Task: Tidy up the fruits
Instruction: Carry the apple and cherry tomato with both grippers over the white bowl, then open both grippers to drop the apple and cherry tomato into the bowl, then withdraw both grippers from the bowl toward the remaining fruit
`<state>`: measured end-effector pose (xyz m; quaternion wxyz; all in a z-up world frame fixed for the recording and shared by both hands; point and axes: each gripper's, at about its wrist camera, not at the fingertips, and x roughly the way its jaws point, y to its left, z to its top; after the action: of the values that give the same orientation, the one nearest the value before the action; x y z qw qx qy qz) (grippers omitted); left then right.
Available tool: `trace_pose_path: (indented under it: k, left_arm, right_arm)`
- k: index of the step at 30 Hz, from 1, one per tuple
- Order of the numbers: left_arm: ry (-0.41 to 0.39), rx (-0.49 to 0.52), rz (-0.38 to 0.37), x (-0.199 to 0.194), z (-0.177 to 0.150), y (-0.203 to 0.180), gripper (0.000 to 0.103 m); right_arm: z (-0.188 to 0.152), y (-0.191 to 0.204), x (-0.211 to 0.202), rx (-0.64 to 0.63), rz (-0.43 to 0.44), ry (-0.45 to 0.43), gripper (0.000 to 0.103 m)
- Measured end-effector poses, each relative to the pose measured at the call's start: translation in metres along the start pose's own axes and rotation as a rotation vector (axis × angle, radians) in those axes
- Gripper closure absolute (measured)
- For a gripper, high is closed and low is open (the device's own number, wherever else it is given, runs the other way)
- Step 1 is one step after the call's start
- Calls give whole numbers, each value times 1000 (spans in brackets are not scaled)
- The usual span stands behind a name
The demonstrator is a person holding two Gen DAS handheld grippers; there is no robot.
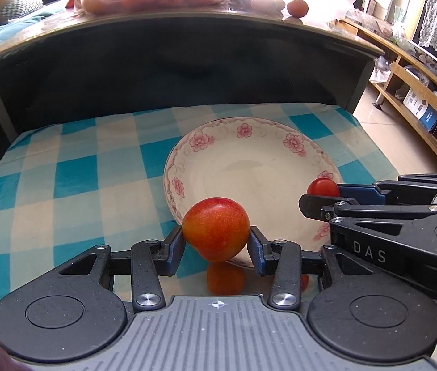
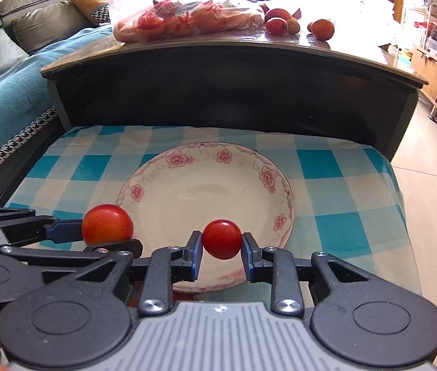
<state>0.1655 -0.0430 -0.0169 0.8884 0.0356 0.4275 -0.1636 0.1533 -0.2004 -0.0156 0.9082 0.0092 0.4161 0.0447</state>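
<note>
Left gripper (image 1: 216,241) clamped on the big red-orange fruit (image 1: 216,228), held over the plate's (image 1: 249,167) near-left rim. Plate sits bare on the blue checked cloth (image 1: 73,179). Right gripper (image 2: 222,249) clamped on the small red tomato (image 2: 221,239), over the plate's near edge. More fruit (image 2: 323,29) loose on the upper tabletop (image 2: 249,38).

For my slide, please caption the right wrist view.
Right claw carries a small tomato over the plate.
</note>
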Motion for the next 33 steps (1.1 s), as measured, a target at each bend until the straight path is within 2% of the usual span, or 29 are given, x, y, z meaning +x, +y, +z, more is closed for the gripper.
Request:
trace_pose_path:
  k: [7,17,33]
  left_arm:
    - [-15,16,12,1,1,-2,52]
    - [-31,6,23,-9,4,0,43]
    - [-53,7,26,-43,-7,0,40]
  right_arm:
    - [2,-3,12,-9,15,17,72]
    - [3,-5,5,-8,14,3,69]
    - [-7,-8,-32,24,-22,-28,67]
